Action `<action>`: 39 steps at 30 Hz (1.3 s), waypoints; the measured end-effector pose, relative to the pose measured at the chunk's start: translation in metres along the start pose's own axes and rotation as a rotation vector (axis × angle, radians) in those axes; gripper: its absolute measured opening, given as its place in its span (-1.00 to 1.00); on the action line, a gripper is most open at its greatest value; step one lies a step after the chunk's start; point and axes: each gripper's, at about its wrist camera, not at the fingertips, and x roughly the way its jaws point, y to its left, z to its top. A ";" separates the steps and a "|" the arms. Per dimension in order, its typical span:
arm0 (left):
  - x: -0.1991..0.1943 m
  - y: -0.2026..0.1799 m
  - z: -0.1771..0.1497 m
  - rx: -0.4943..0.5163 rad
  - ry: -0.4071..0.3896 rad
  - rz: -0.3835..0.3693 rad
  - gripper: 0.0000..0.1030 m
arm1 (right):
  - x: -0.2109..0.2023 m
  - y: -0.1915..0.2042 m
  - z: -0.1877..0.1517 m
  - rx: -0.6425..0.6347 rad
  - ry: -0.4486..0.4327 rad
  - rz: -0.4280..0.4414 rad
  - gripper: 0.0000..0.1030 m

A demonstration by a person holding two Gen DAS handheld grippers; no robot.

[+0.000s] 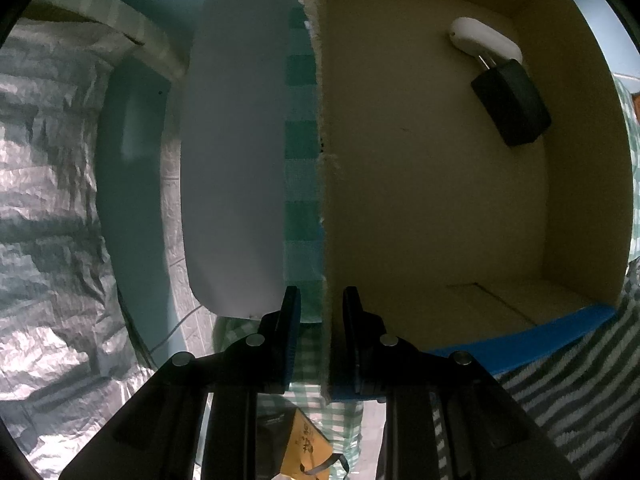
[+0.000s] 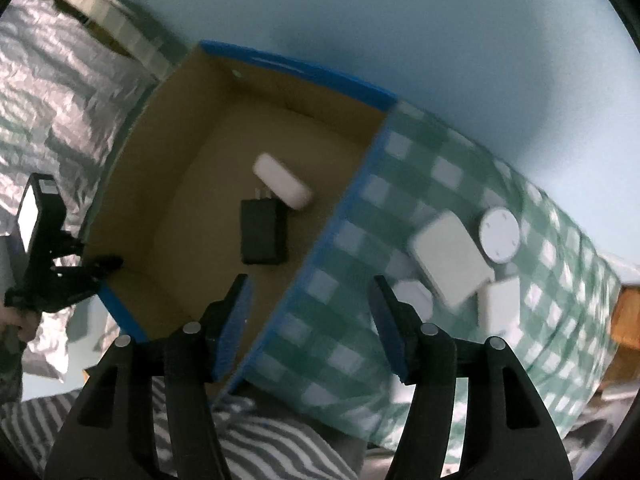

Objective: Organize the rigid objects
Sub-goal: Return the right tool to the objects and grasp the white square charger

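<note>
A cardboard box [image 1: 420,180] with blue outer sides stands open on the checked cloth. My left gripper [image 1: 322,296] is shut on the box's torn left wall [image 1: 325,160], one finger on each side of it. Inside lie a white oblong case [image 1: 484,38] and a black plug adapter [image 1: 512,108], touching. In the right wrist view the same box [image 2: 192,184] holds the adapter [image 2: 263,236] and the case [image 2: 282,181]. My right gripper [image 2: 310,282] hangs open and empty above the box's right wall. The left gripper [image 2: 114,261] shows at the box's left wall.
On the green checked cloth [image 2: 400,200] right of the box lie a white rounded slab [image 2: 450,258], a white disc [image 2: 499,235] and small white blocks [image 2: 498,306]. Crinkled silver foil [image 2: 60,80] lies left, striped fabric [image 2: 260,440] near me. A white panel [image 1: 236,160] stands outside the box.
</note>
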 end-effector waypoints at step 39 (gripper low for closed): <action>-0.003 -0.001 0.002 0.005 0.016 0.011 -0.71 | 0.114 -0.090 -0.103 0.114 0.212 -0.088 0.29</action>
